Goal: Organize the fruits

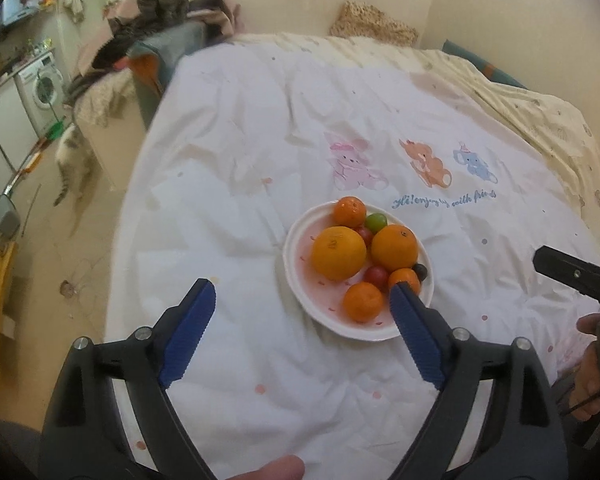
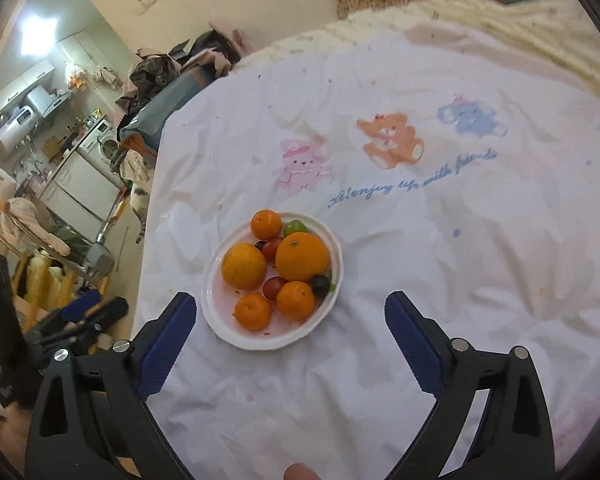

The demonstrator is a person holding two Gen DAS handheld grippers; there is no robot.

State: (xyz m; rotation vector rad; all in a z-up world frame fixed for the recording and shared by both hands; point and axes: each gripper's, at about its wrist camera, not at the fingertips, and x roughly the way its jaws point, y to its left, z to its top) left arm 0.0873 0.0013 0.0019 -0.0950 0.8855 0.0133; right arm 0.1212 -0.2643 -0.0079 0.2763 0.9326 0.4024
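On the white bedcover [image 1: 228, 152], a plate [image 1: 296, 248] of fruits [image 2: 302, 256] is being left untouched, both the left tool [image 1: 302, 294] and right tool [image 2: 290, 304] being held wide apart and empty just short of the plate, so any further regrouping is best being done by lowering squarely over one fruit.

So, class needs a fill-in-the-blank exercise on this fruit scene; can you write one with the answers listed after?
1. All the fruit sits on a white ____ on the bedspread.
2. The two largest fruits are ____ in colour.
3. The left hand-held gripper holds ____.
4. The bear printed between the pink and blue animals is ____.

Missing words: plate; orange; nothing; orange.
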